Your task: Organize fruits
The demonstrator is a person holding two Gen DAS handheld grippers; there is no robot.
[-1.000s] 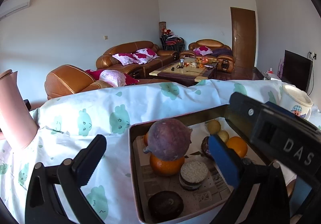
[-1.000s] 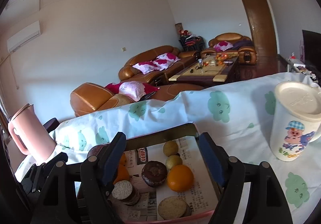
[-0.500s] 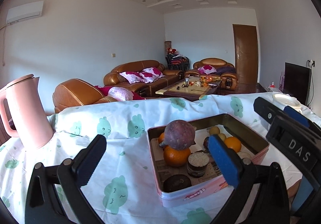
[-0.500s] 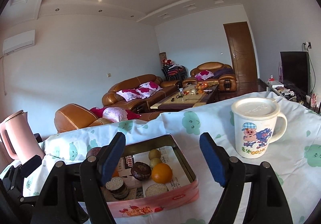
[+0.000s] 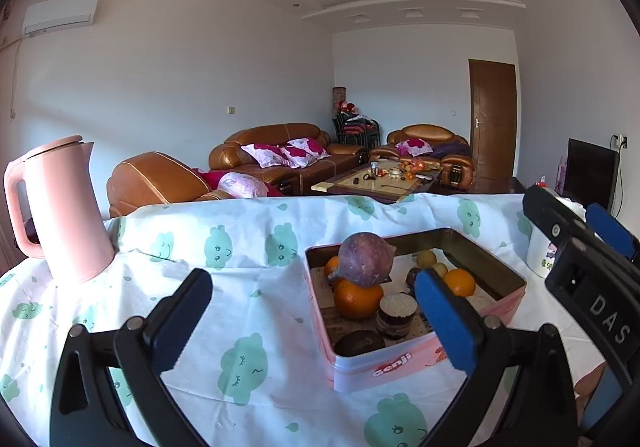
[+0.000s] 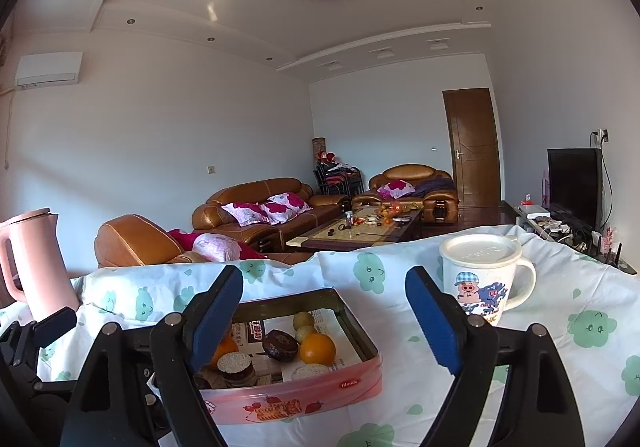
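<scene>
A pink tin box [image 5: 384, 365] [image 6: 296, 399] lined with newspaper sits on the table. It holds a purple round fruit [image 5: 366, 259] resting on an orange [image 5: 356, 299], another orange [image 5: 460, 282] [image 6: 317, 349], small yellow-green fruits [image 6: 303, 321], a dark fruit [image 6: 282, 345] and round cakes [image 5: 396, 313]. My left gripper [image 5: 312, 321] is open and empty, held back above the table in front of the box. My right gripper [image 6: 324, 317] is open and empty, above the box's near side.
A pink kettle [image 5: 60, 207] [image 6: 32, 263] stands at the table's left. A white lidded cartoon mug [image 6: 480, 275] stands right of the box. The tablecloth [image 5: 248, 247] is white with green prints. Sofas and a coffee table lie beyond the far edge.
Both grippers have pulled back and tilted up from the box, so it looks smaller and lower. Both stay open and empty. The fruits have not moved.
</scene>
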